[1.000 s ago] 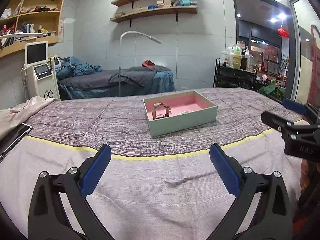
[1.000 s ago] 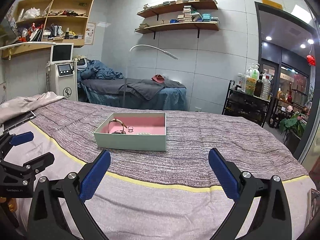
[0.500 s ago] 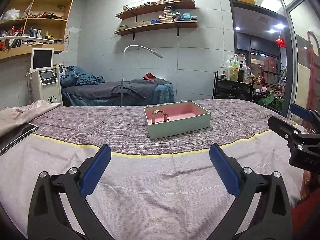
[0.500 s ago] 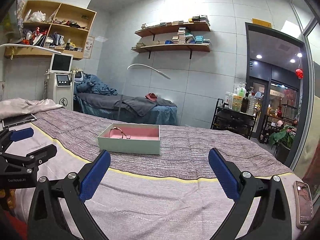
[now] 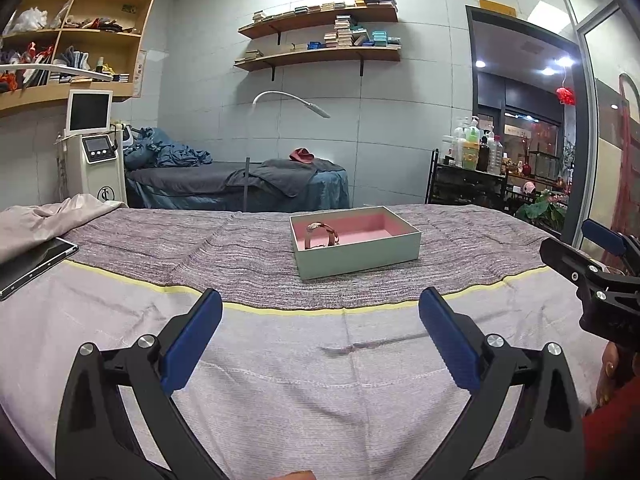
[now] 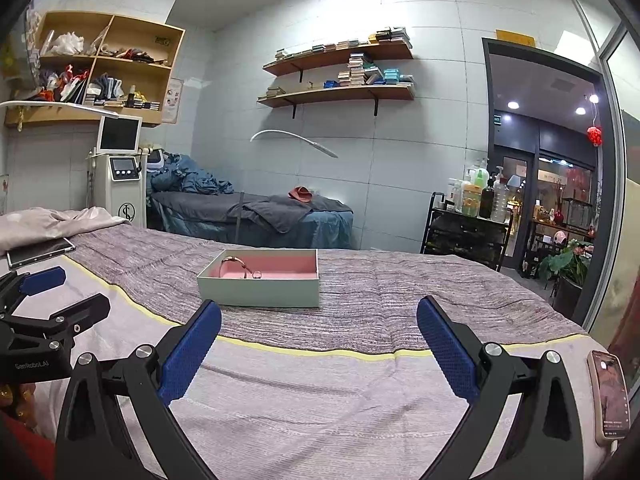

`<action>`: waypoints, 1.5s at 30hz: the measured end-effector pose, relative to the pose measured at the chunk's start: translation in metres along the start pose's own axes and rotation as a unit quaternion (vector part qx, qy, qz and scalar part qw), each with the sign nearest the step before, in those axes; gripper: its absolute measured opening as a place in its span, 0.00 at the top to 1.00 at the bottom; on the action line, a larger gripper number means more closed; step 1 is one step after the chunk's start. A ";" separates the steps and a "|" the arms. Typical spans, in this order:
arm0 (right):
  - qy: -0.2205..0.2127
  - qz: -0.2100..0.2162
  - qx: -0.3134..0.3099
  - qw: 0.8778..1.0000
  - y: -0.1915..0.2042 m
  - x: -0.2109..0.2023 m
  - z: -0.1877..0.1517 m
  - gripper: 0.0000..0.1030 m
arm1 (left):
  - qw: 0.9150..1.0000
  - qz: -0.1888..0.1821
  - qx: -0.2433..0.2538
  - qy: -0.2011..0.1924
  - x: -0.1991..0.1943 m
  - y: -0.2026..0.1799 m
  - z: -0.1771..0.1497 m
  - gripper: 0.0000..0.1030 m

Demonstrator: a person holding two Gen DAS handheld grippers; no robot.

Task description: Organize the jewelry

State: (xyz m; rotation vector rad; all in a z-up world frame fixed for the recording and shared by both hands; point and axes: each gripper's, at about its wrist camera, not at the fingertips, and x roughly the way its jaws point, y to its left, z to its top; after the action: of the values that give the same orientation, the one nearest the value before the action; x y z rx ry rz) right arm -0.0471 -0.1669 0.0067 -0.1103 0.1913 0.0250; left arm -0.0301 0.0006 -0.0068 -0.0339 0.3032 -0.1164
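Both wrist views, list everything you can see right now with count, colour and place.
Pale green cardboard box with pink lining: one, on the striped grey blanket, centre.
Rose-gold bangle: one, inside the box, left end.
Small ring: one, in the box beside the bangle.
Striped grey blanket: one, covering the bed.
Dark tablet: one, far left on the bed.
Phone: one, right edge.
Left gripper: black, blue pads, open, empty.
Right gripper: same, open, empty.

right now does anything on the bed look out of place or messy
Nothing stands out. The box sits flat on the blanket with a bracelet inside, and both tools, left and right, are open and empty.
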 end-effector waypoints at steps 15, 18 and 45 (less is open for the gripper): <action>0.005 0.002 -0.003 1.000 0.002 0.001 0.000 0.06 | 1.000 0.008 -0.009 0.000 0.001 0.004 0.002 0.06; 0.006 0.003 -0.003 1.000 0.001 0.001 0.001 0.06 | 1.000 0.010 -0.008 0.002 0.002 0.004 0.001 0.06; 0.010 0.006 -0.001 1.000 0.004 0.003 0.000 0.06 | 1.000 0.015 -0.005 0.002 0.001 0.002 -0.001 0.06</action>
State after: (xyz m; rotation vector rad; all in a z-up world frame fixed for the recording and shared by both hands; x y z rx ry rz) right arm -0.0445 -0.1628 0.0054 -0.1116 0.2111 0.0358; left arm -0.0295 0.0030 -0.0083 -0.0392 0.3080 -0.0852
